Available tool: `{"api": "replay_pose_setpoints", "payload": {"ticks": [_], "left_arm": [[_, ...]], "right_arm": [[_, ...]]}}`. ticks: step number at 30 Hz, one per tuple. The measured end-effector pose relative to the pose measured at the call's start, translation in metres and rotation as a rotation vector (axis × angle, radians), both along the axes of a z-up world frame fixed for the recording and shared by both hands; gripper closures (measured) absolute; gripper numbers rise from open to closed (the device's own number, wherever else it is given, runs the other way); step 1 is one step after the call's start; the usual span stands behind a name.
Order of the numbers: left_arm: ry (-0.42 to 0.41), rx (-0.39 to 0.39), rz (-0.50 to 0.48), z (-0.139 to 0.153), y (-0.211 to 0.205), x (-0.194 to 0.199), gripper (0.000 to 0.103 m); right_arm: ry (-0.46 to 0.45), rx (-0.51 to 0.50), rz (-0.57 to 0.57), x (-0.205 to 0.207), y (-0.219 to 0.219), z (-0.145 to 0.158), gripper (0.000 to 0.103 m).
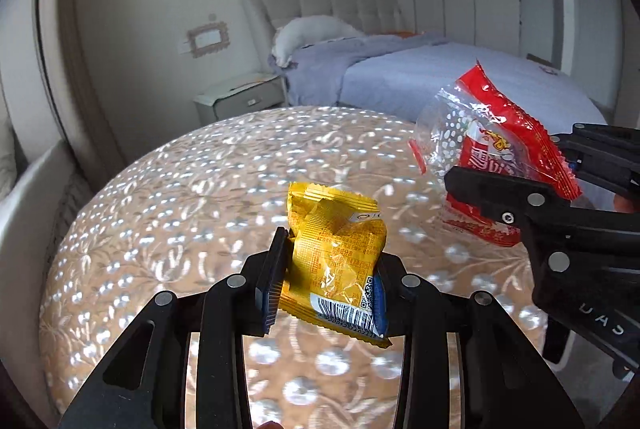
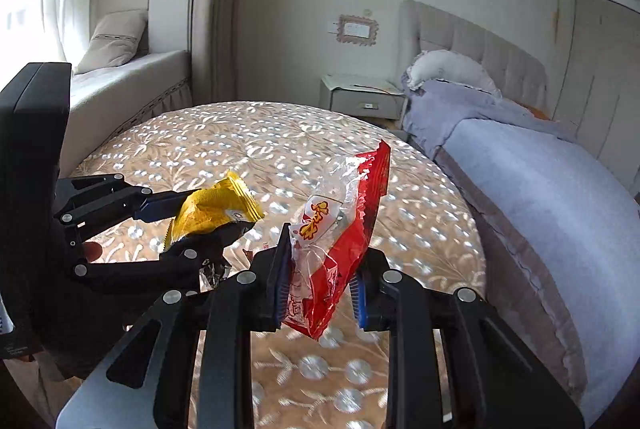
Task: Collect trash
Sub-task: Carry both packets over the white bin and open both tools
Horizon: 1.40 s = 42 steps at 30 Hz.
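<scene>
Left gripper clamps yellow wrapper; right gripper clamps red wrapper, its print seemingly illegible.

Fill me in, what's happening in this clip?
A person is collecting trash with two handheld claws. The left claw is clamped on a yellow snack wrapper; the right claw is clamped on a red and clear wrapper. Both wrappers hang in the air above the round patterned table, with no bin in view.

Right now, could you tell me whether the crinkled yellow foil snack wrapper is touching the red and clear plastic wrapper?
Apart. The left wrist view shows patterned tabletop between the yellow wrapper and the red wrapper.
</scene>
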<state>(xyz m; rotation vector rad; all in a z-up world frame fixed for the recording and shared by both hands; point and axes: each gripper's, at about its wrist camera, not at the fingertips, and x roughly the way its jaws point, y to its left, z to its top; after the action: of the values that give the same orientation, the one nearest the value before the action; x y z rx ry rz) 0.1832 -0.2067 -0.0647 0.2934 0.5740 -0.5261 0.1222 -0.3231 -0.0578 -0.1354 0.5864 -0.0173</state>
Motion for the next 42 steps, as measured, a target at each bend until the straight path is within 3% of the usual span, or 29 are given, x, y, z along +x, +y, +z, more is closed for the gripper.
{"api": "replay_pose_setpoints", "payload": {"ticks": [10, 22, 31, 37, 42], "left_arm": [[0.05, 0.009, -0.266, -0.031, -0.112, -0.065, 0.068], [0.182, 0.016, -0.589, -0.086, -0.235, -0.121, 0.068], [0.335, 0.141, -0.705, -0.167, -0.303, -0.131, 0.068], [0.43, 0.215, -0.731, -0.222, -0.334, -0.116, 0.067], [0.531, 0.289, -0.726, -0.268, -0.352, -0.113, 0.065]], "right_arm": [[0.014, 0.033, -0.254, -0.082, -0.096, -0.02, 0.076], [0.098, 0.111, -0.504, -0.153, -0.195, -0.074, 0.076], [0.216, 0.281, -0.602, -0.169, -0.265, -0.138, 0.076], [0.378, 0.436, -0.607, -0.156, -0.303, -0.207, 0.075], [0.489, 0.505, -0.626, -0.149, -0.32, -0.258, 0.075]]}}
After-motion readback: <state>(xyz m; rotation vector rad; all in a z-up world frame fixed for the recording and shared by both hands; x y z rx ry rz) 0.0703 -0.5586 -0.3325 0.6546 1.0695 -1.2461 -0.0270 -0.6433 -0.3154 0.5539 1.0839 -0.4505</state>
